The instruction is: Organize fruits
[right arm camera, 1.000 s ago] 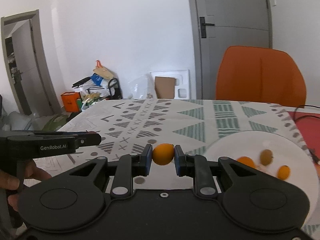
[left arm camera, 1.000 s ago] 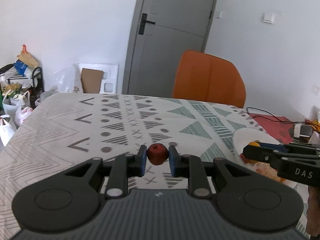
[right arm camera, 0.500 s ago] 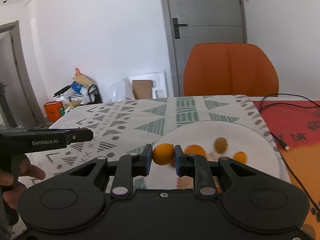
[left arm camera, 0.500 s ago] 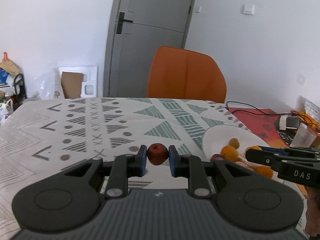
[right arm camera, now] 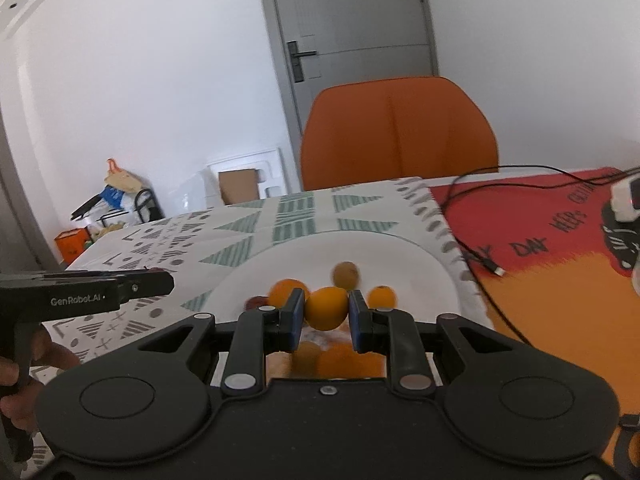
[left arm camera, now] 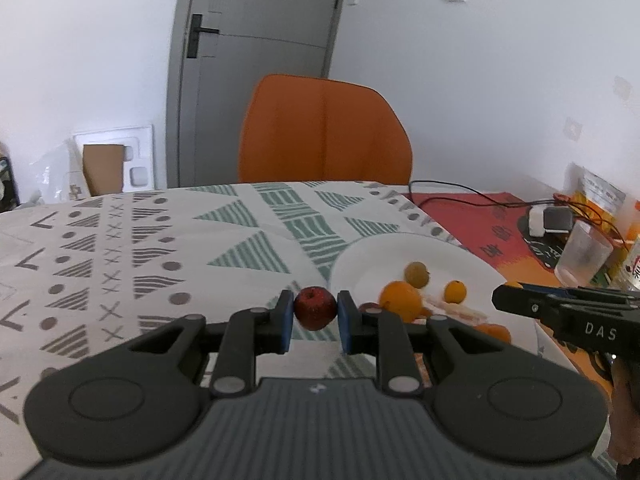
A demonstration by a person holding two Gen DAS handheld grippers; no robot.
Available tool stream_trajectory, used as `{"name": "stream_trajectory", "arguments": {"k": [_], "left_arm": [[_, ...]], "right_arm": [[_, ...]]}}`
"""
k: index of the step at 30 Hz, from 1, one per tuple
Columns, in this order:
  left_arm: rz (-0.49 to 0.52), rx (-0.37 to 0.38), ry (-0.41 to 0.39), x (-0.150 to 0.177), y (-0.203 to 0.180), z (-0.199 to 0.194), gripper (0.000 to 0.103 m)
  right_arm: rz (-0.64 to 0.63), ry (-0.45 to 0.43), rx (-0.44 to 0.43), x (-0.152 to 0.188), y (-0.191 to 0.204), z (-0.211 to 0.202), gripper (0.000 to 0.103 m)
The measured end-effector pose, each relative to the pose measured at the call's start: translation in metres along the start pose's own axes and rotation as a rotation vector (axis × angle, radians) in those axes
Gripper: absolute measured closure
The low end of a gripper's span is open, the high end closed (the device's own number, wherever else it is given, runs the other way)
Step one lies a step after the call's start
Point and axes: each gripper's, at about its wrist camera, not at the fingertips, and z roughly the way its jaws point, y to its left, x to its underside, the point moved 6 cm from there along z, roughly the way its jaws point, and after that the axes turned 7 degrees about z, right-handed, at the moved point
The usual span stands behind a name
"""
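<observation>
My left gripper (left arm camera: 315, 314) is shut on a small dark red fruit (left arm camera: 315, 308), held above the patterned tablecloth just left of the white plate (left arm camera: 368, 256). My right gripper (right arm camera: 326, 310) is shut on a small orange fruit (right arm camera: 326, 307), held over the white plate (right arm camera: 420, 268). The plate holds several fruits: an orange (left arm camera: 400, 302), a brownish-green fruit (left arm camera: 417, 274), a small orange one (left arm camera: 455, 291) and more, partly hidden by the fingers. The right gripper shows from the side in the left wrist view (left arm camera: 560, 312); the left one shows in the right wrist view (right arm camera: 92, 290).
An orange chair (left arm camera: 324, 132) stands at the table's far edge before a grey door. A red and orange mat (right arm camera: 560, 240) with a black cable lies right of the plate. A clear plastic cup (left arm camera: 582, 254) and a charger (left arm camera: 548, 220) stand at the right.
Both grippers have swung right toward the plate with their fruits still held. The right gripper now hangs over the plate; the left is beside its left rim.
</observation>
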Motion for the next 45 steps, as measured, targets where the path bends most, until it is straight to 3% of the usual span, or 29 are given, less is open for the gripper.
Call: {"name": "stream_trajectory", "arguments": {"k": [13, 27, 29, 31, 37, 45], "left_arm": [[0.043, 0.055, 0.036, 0.001, -0.034, 0.021, 0.081], [0.031, -0.021, 0.045, -0.003, -0.010, 0.018, 0.066], [0.022, -0.032, 0.043, -0.004, -0.004, 0.016, 0.064], [0.014, -0.044, 0.043, -0.004, 0.001, 0.013, 0.057], [-0.038, -0.070, 0.045, -0.003, 0.013, 0.005, 0.025], [-0.026, -0.075, -0.011, -0.004, 0.017, -0.017, 0.019]], "right_arm": [[0.068, -0.006, 0.050, 0.004, -0.038, -0.001, 0.081], [0.082, -0.021, 0.064, -0.010, -0.045, 0.015, 0.081], [0.079, -0.033, 0.067, -0.012, -0.042, 0.016, 0.074], [0.067, -0.032, 0.074, -0.012, -0.039, 0.016, 0.056], [0.061, -0.015, 0.062, -0.005, -0.031, 0.012, 0.047], [0.062, -0.015, 0.048, 0.000, -0.019, 0.002, 0.028]]}}
